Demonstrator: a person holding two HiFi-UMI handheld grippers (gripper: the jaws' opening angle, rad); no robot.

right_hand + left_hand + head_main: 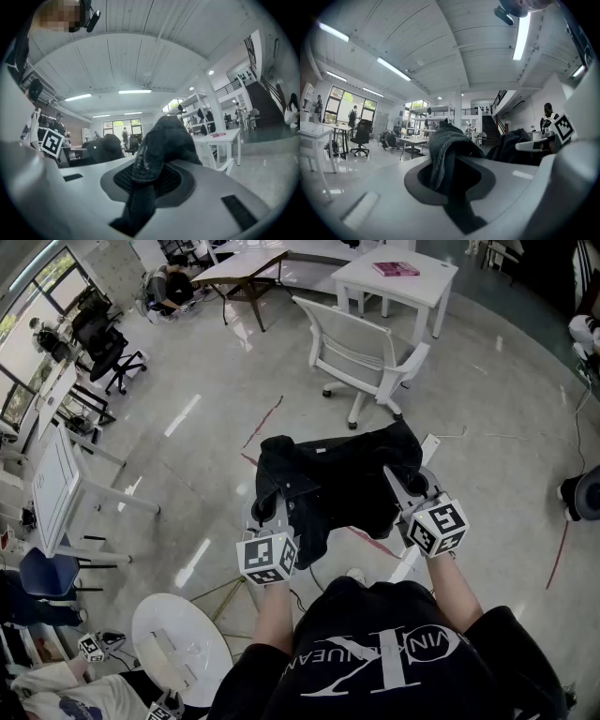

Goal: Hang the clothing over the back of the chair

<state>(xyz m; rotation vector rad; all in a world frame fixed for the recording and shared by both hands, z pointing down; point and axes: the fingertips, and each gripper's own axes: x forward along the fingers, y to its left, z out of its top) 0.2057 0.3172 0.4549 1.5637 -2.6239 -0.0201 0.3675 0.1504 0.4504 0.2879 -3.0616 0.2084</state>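
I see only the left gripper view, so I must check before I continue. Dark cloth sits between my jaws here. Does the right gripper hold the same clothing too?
Observer: Yes. In its own view the right gripper is shut on a fold of the black clothing.
Operator: And where is a chair?
Observer: The head view shows a white chair on the floor beyond the clothing, not touching it.
Operator: How does the clothing lie now?
Observer: From above, it spreads between the left gripper and the right one, and its middle hangs down between them.
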